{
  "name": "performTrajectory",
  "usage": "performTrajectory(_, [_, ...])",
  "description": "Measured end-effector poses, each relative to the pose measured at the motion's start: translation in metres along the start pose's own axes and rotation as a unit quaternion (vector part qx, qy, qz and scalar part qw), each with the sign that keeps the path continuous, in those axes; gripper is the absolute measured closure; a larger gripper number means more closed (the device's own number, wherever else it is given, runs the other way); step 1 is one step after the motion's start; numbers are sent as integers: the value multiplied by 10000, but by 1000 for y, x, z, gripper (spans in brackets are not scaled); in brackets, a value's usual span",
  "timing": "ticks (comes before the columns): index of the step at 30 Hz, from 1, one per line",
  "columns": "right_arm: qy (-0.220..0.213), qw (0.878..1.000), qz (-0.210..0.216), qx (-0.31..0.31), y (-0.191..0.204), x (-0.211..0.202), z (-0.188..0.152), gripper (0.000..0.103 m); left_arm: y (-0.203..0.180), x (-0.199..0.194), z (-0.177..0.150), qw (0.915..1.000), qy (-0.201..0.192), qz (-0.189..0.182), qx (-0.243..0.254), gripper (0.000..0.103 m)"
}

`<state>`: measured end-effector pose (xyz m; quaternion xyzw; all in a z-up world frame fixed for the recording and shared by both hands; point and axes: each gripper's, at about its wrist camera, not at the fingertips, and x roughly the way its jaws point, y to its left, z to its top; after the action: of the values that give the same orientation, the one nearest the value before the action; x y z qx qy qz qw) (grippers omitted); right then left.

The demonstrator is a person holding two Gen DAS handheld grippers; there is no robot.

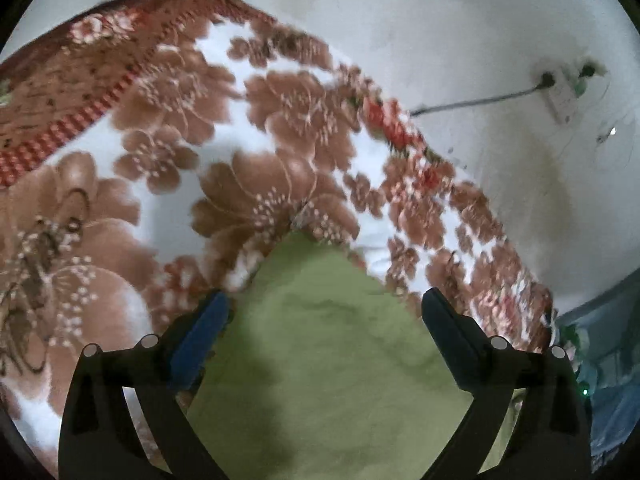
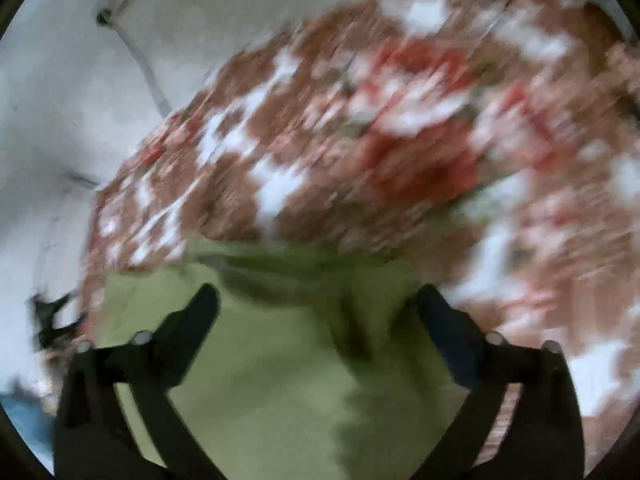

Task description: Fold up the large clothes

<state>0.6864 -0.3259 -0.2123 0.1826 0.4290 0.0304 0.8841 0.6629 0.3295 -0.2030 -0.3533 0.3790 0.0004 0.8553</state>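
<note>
Two hand-held grippers, both over one green garment [image 1: 332, 360] lying on a floral blanket [image 1: 180, 128]. Left hand-held gripper [image 1: 324, 312]: fingers spread wide, nothing clamped, green cloth showing in the gap between them. Right hand-held gripper [image 2: 316, 304]: also spread apart, empty, with cloth [image 2: 280, 360] between and beneath the fingers. Right view is heavily blurred, so contact with the fabric can't be confirmed.

Garment looks soft, light and limp, probably knit or fleece; it shows shallow wrinkles and a fold ridge near its far edge in the right view. It should drape and sag when lifted, not hold shape. Not fragile, not slippery. Best grip is likely a pinch at an edge or corner, one per gripper, well apart, to keep the cloth taut. In the left view a pointed corner sits ahead of the fingers, a fair pickup spot.

Blanket is plush, so a deep pinch risks catching it along with the garment.

Room: blanket extends far to the left and ahead. Its edge runs diagonally on the right, with a pale wall [image 1: 460, 40] beyond it, carrying a socket [image 1: 564, 96] and cable. Less room on that side.
</note>
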Motion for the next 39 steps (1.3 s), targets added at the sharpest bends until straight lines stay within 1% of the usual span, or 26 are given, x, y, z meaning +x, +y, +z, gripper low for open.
performTrajectory(3, [-281,9996,23,28,-5,-35,0,4,-15,-27,-5,9994,-86,55,320,7])
performTrajectory(4, [-335,9994,8,-37,-2,-43,-2,4,-28,-40,-13,9981,-65,136,595,7])
performTrajectory(5, [-392,9991,-59,-178,6,-52,-8,4,-37,-46,-17,9968,-80,209,762,7])
performTrajectory(7, [-501,9962,-299,-644,33,-66,-26,4,-64,-68,-41,9893,-180,412,1386,7])
performTrajectory(9, [-606,9895,-550,-1194,65,-73,-50,4,-83,-82,-64,9802,-254,480,1907,5])
performTrajectory(10, [-646,9845,-623,-1504,85,-74,-67,4,-94,-89,-82,9726,-320,550,2238,5])
performTrajectory(11, [-668,9808,-668,-1704,100,-73,-81,4,-103,-93,-99,9667,-350,569,2471,5])
performTrajectory(12, [-697,9755,-742,-1951,119,-71,-99,4,-110,-96,-115,9636,-338,522,2601,5])
performTrajectory(15, [-870,9618,-863,-2448,168,-62,-142,4,-126,-96,-153,9595,-356,340,2775,5])
performTrajectory(17, [-907,9567,-773,-2654,202,-50,-169,5,-142,-88,-184,9510,-371,346,3050,5])
performTrajectory(18, [-875,9574,-712,-2658,212,-44,-177,5,-152,-81,-201,9459,-357,333,3207,5])
performTrajectory(20, [-827,9579,-736,-2648,233,-28,-187,5,-168,-69,-224,9419,-390,297,3324,5])
performTrajectory(22, [-819,9520,-1055,-2754,247,-10,-197,5,-178,-52,-243,9421,-339,372,3316,5])
performTrajectory(23, [-805,9459,-1442,-2792,250,2,-201,8,-180,-40,-253,9406,-294,467,3351,6])
performTrajectory(24, [-782,9456,-1594,-2725,245,11,-203,8,-177,-31,-257,9417,-302,600,3298,6])
performTrajectory(25, [-722,9516,-1448,-2613,237,16,-203,7,-172,-25,-260,9429,-289,659,3253,6])
performTrajectory(26, [-577,9614,-1225,-2395,225,23,-204,7,-164,-14,-263,9425,-183,781,3246,6])
performTrajectory(27, [-471,9660,-1146,-2270,217,28,-206,7,-155,-5,-266,9425,-35,857,3231,6])
performTrajectory(28, [-396,9663,-1139,-2274,209,34,-211,6,-149,1,-269,9412,67,920,3250,6])
performTrajectory(29, [-379,9647,-1179,-2326,207,37,-216,6,-141,6,-273,9375,168,1022,3323,6])
performTrajectory(31, [-329,9623,-1224,-2408,197,41,-227,5,-125,8,-282,9295,217,1102,3514,5])
performTrajectory(33, [-315,9654,-1154,-2319,183,38,-233,5,-117,4,-286,9238,208,1201,3630,5])
performTrajectory(34, [-292,9681,-1032,-2267,172,35,-237,5,-109,-1,-288,9206,210,1261,3690,5])
performTrajectory(36, [-247,9673,-935,-2343,159,28,-244,5,-89,-13,-285,9180,211,1433,3693,4])
performTrajectory(38, [-346,9634,-969,-2474,152,16,-251,5,-71,-23,-281,9175,260,1595,3633,4])
performTrajectory(39, [-427,9603,-1002,-2570,149,8,-255,5,-62,-28,-278,9187,290,1646,3578,4])
